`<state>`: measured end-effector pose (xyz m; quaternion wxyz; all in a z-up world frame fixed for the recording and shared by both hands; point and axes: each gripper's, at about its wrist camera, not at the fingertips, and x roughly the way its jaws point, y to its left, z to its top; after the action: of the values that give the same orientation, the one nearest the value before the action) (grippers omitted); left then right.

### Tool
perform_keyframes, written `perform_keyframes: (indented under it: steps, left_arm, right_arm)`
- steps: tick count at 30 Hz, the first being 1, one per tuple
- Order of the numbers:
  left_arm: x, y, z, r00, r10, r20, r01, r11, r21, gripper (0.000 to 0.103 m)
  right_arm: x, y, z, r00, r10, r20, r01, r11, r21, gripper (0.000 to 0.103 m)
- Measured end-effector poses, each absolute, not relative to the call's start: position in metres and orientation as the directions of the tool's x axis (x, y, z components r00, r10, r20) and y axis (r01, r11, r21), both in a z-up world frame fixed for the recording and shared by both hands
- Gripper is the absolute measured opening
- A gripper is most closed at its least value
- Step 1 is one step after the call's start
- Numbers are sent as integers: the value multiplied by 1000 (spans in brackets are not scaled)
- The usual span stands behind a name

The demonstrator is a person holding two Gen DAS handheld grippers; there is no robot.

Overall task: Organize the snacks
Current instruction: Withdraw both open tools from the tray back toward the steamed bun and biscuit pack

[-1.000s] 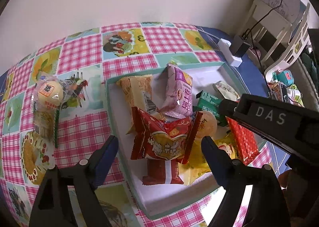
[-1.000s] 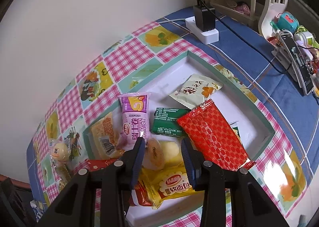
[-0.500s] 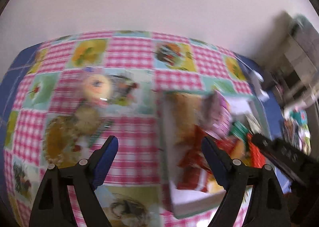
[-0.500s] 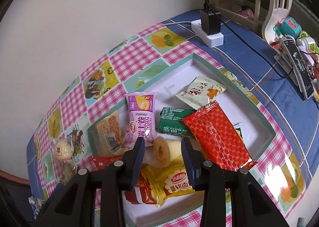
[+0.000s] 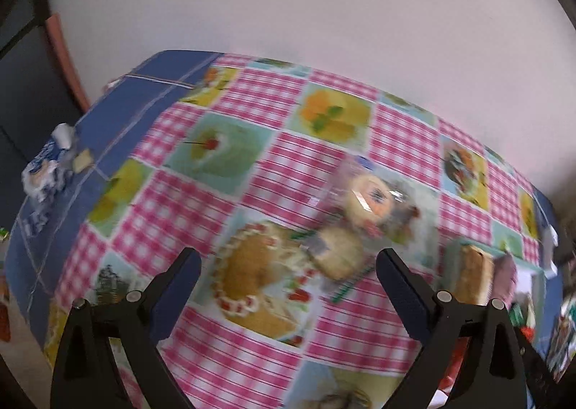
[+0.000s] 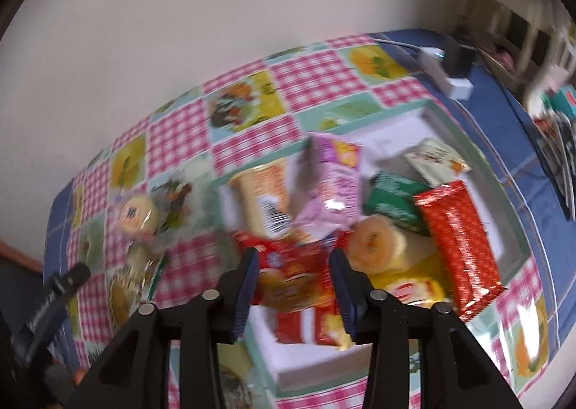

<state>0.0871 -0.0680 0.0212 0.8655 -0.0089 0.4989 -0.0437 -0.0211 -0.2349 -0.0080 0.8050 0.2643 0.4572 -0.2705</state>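
The left gripper [image 5: 288, 267] is spread wide and holds nothing, hanging over the checked tablecloth [image 5: 259, 189]. Just past its tips, right of centre in the left wrist view, two clear-wrapped cakes [image 5: 354, 225] lie in a row running from upper right to lower left; motion blur hides their print.

The right wrist view alone shows the tray [image 6: 478, 153] fully, with its heap of snacks. There the red foil bar [image 6: 457, 247] runs from upper left to lower right, and the pink packet [image 6: 336, 186] stands nearly vertical in frame. The right gripper [image 6: 293, 274] is partly open and empty above a red bag [image 6: 288, 276].
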Motion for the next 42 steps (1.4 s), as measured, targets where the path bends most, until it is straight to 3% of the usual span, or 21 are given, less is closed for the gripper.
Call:
perform_keyframes:
  steps: [19, 42]
  left_arm:
    - [115, -17, 6, 423, 65, -904, -63, 997, 42, 98]
    - [136, -3, -56, 280, 34, -959, -93, 996, 8, 98]
  right_arm:
    - [26, -153, -23, 468, -117, -876, 460, 878, 129, 78]
    - [58, -140, -80, 400, -66, -914, 403, 909, 111, 81]
